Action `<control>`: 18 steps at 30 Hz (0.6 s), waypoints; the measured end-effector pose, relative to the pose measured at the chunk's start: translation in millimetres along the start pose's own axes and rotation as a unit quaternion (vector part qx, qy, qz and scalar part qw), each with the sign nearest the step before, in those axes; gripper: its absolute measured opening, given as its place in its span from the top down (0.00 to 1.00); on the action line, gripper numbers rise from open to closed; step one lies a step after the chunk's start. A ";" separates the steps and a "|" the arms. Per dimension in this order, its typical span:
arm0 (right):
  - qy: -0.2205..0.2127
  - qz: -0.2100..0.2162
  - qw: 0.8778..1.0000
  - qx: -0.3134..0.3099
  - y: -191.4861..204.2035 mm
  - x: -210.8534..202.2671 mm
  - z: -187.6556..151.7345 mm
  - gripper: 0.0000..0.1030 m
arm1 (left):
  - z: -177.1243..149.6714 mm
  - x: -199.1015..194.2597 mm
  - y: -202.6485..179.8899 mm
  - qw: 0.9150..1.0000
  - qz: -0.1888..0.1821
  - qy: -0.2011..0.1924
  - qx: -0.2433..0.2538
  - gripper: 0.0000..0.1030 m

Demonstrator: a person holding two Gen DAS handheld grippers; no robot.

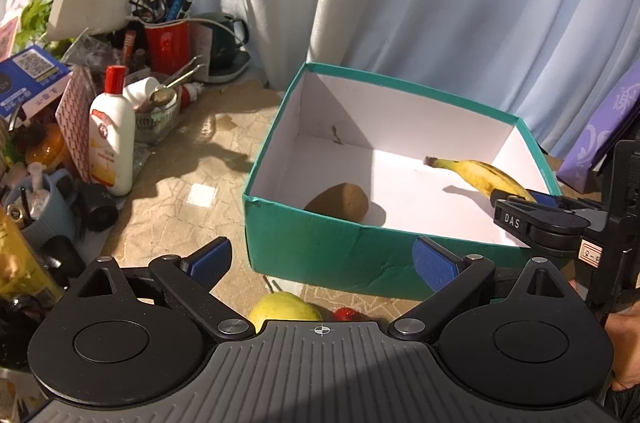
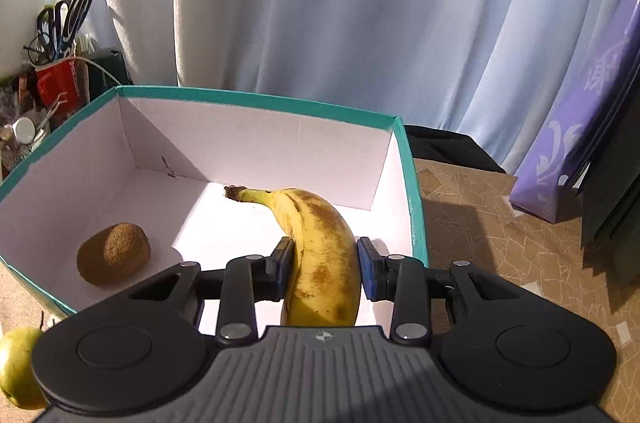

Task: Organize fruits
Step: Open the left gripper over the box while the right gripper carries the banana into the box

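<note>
right claw: [image 2: 325, 265] clenched on the banana [image 2: 320, 255], blue pads pressing both sides of its thick lower half
banana: held over the right part of the box interior, stem end pointing toward the back wall; in the left wrist view its shadow falls on the box floor below it, cannot tell if the stem end touches the floor
left claw: [image 1: 322, 259] released, fingers spread wide, nothing between them; it hangs in front of the near wall of the box
box: [image 1: 320, 243] teal outside, white inside, open top, sits on the desk [image 1: 168, 207]
kiwi: [image 1: 338, 202] lies on the box floor at the near left corner, well apart from the banana
green-yellow fruit: [image 1: 284, 307] on the desk just outside the near wall of the box, partly hidden by the left claw body
red fruit: [image 1: 347, 314] small, beside the green-yellow fruit, mostly hidden, cannot tell what kind
desk clutter: left of the box, white bottle with red cap [image 1: 112, 139], red cup with scissors and pens [image 1: 168, 43]
backdrop: pale curtain [image 1: 440, 3] behind the box; purple patterned bag [image 2: 572, 143] at right
</note>
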State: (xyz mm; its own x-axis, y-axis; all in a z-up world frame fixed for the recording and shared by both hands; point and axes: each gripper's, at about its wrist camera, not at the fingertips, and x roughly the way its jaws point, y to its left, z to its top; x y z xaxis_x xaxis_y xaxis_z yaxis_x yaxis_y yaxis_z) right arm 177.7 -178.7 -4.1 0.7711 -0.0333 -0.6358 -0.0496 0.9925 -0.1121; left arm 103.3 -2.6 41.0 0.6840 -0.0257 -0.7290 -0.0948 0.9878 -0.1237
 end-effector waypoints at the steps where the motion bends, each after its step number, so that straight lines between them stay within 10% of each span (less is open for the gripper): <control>1: 0.002 -0.002 1.000 -0.007 1.6 0.6 0.2 0.68 | -0.5 0.2 0.4 1.000 0.000 0.001 0.000 0.03; 18: -0.111 0.043 0.991 0.065 -19.5 -91.4 -20.6 0.29 | -27.9 0.5 28.7 1.000 -0.017 -0.001 0.008 0.03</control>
State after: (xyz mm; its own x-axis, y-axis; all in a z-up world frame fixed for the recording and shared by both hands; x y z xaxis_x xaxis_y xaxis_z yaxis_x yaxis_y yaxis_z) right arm 95.1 -197.5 40.5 0.8887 0.0646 -0.4539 -0.0498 0.9978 0.0445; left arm 80.7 21.4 18.3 0.6880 -0.0595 -0.7232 -0.0593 0.9887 -0.1378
